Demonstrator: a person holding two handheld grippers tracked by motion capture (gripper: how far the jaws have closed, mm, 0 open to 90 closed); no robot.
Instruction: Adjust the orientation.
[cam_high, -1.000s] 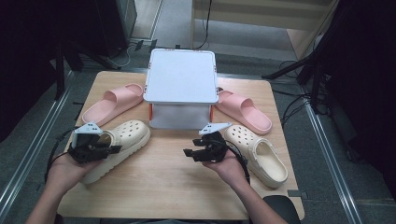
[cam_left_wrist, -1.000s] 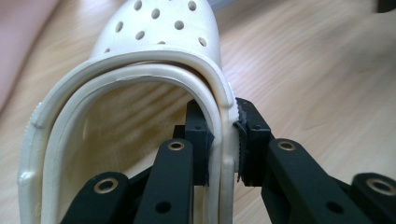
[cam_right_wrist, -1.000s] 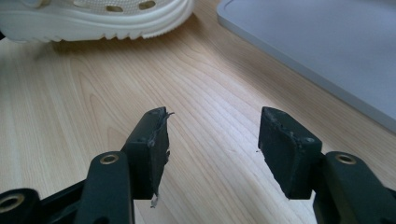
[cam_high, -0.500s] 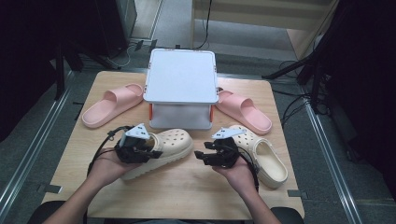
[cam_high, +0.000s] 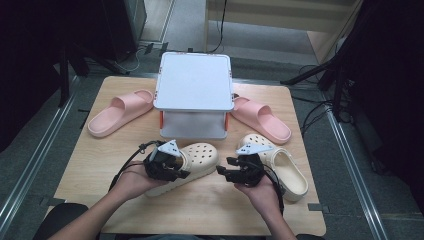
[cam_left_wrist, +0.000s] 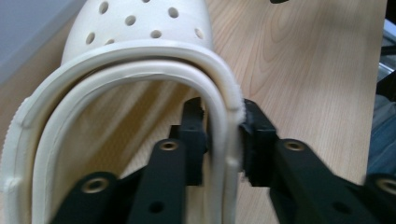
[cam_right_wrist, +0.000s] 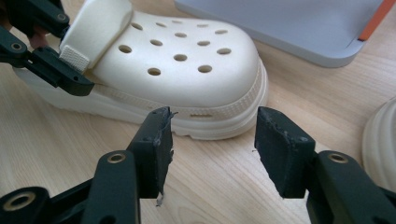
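Observation:
A cream clog (cam_high: 197, 157) lies on the wooden table (cam_high: 100, 165) in front of the white stand (cam_high: 194, 82), toe pointing right. My left gripper (cam_high: 172, 167) is at its heel end. In the left gripper view, my left gripper (cam_left_wrist: 222, 116) straddles the clog's side wall (cam_left_wrist: 224, 140); its jaws have just been opening and the inner pad stands slightly off the wall. My right gripper (cam_high: 225, 170) points at the clog's toe (cam_right_wrist: 187, 60). The right gripper (cam_right_wrist: 212, 126) is open, its jaws have just been closing a little, and nothing is between them. A second cream clog (cam_high: 285, 167) lies to the right.
Two pink slides flank the stand, one at the left (cam_high: 120, 112) and one at the right (cam_high: 260, 119). The stand's grey base (cam_right_wrist: 289, 23) lies just beyond the clog's toe. The second clog's edge (cam_right_wrist: 383, 140) is close by my right gripper.
My left hand carried the cream clog from the table's left side to the middle in front of the stand. My right hand shifted slightly right, toward the second clog.

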